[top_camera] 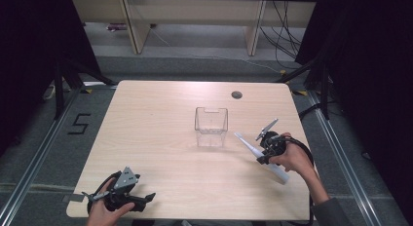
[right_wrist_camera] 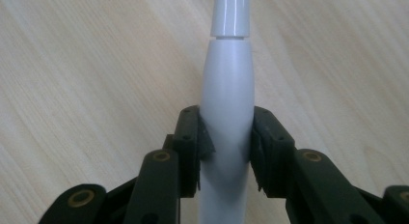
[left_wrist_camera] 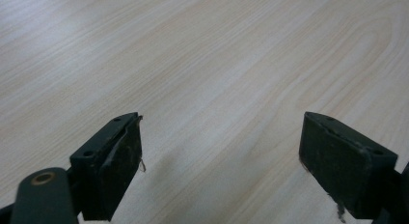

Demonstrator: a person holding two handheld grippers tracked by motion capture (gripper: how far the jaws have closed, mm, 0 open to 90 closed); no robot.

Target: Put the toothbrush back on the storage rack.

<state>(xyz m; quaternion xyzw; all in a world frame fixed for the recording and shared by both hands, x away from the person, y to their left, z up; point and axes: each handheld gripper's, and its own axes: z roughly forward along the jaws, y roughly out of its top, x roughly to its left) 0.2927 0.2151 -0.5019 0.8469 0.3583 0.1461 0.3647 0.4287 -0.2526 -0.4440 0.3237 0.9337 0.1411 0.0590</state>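
So at that point my left tool [top_camera: 148, 197] was just parked near my edge of the desk [top_camera: 160, 119], jaws wide apart with nothing in them. My right tool [right_wrist_camera: 225, 149] had clamped onto the white toothbrush [right_wrist_camera: 226, 89] around its fat handle, lifted a bit off the wood. The pickup looked done to me. The clear cup [top_camera: 211, 126] farther out was empty, so dropping it in was what remained, I'd guess.

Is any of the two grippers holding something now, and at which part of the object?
The right gripper holds a white electric toothbrush by the thick middle of its handle. The left gripper is open, with nothing between its fingers.
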